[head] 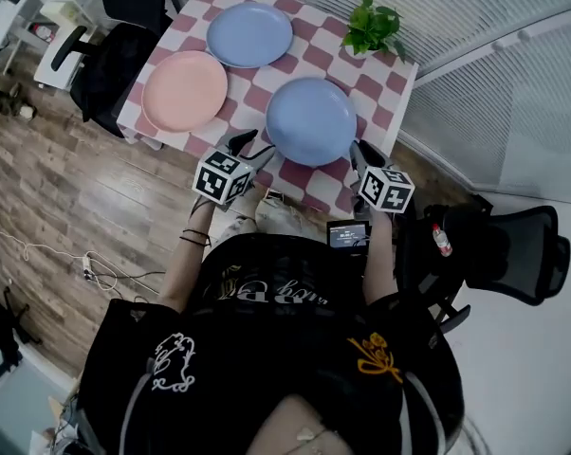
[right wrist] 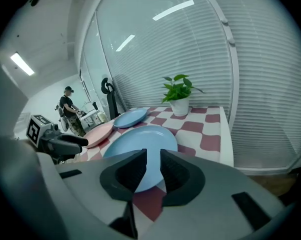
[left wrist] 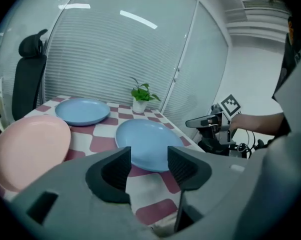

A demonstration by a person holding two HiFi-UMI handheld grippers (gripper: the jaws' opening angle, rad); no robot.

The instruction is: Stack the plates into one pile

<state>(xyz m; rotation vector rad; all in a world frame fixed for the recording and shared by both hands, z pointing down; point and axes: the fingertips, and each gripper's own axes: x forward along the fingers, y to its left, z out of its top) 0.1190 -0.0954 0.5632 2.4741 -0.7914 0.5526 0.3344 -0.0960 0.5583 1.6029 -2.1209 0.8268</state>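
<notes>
Three plates lie apart on the checkered table (head: 309, 190): a blue plate (head: 311, 121) nearest me, a pink plate (head: 184, 90) to the left, and a second blue plate (head: 249, 34) at the far side. My left gripper (head: 250, 146) hovers at the near blue plate's left front rim; its jaws stand open and empty in the left gripper view (left wrist: 149, 159), with that plate (left wrist: 145, 136) just beyond them. My right gripper (head: 359, 152) sits at the plate's right front rim, its jaws (right wrist: 153, 166) shut with nothing between them and the plate (right wrist: 140, 141) ahead.
A potted plant (head: 373, 27) stands at the table's far right corner. One black office chair (head: 110, 64) is at the table's left, another (head: 513, 249) to my right. Blinds and glass walls border the far and right sides. A person stands far off in the right gripper view.
</notes>
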